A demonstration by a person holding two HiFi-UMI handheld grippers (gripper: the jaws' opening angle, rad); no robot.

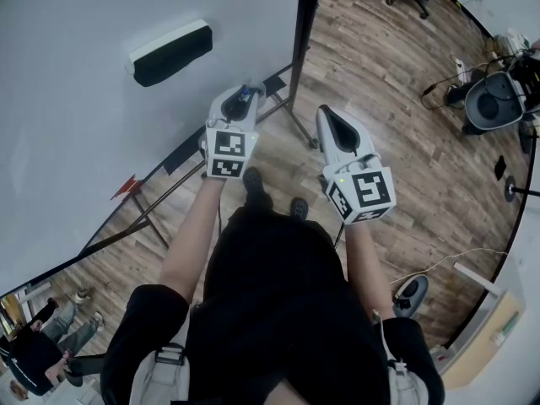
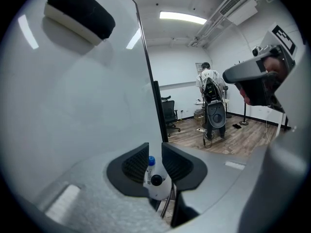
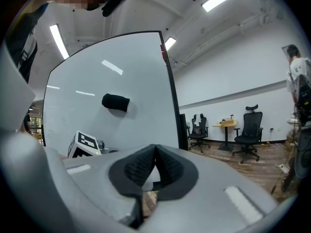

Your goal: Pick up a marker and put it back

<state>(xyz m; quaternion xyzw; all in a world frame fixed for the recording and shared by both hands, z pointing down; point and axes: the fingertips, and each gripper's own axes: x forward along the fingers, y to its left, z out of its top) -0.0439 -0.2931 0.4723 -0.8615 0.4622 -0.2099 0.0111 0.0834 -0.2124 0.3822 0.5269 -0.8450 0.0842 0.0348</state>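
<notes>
1. Left claw (image 2: 154, 152) is clenched on the marker (image 2: 148, 171), a white barrel with a blue cap pinched between the ribbed pads. The capped end points outward, so the marker's long axis runs roughly in line with the jaws.
2. Right claw (image 3: 155, 152) is clenched too, its pads meeting with nothing between them. It hangs beside the left one, apart from it.
3. A whiteboard (image 1: 84, 83) stands just left of and ahead of the left claw, which is the nearer of the two. An eraser (image 1: 171, 51) clings to the board's face, higher up.
4. Putting the marker back probably means the dark ledge (image 1: 181, 152) along the board's lower edge, though I cannot be sure it is a tray. It lies below and to the left of the claw. The marker would likely need turning to lie along it.
5. The strip of print on the barrel is too small to read. The cubes carry only black-and-white square patterns, no words.
</notes>
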